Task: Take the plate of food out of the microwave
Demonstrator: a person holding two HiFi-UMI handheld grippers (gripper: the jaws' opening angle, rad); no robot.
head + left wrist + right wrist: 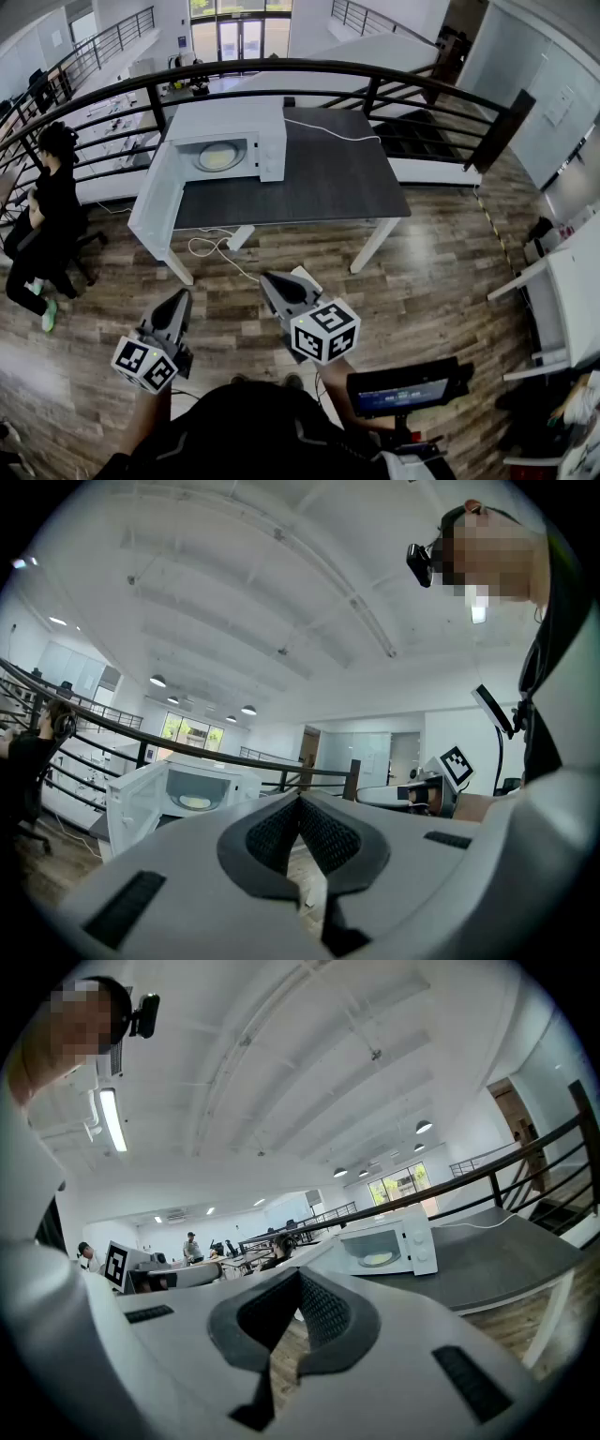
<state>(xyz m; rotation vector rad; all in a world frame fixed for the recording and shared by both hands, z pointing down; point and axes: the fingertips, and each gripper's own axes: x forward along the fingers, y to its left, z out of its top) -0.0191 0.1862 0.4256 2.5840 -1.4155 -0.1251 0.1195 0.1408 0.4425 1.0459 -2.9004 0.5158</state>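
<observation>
A white microwave [234,141] stands at the left end of a dark table [319,178], its door [155,202] swung open to the left. Inside lies a plate of yellowish food [217,157]. Both grippers hang low near my body, well short of the table. The left gripper [178,298] is shut and holds nothing, and so is the right gripper [267,278]. Past the closed left gripper [300,799] the left gripper view shows the microwave [202,785] and plate [195,802]. Beyond the right gripper [298,1274] are the same microwave [389,1241] and plate [377,1260].
A dark railing [375,80] curves behind the table. A person in black [47,206] sits at the left. A white cable [328,131] crosses the tabletop, and a power strip [239,237] with a cord lies on the wooden floor under it. A white counter [572,281] stands at the right.
</observation>
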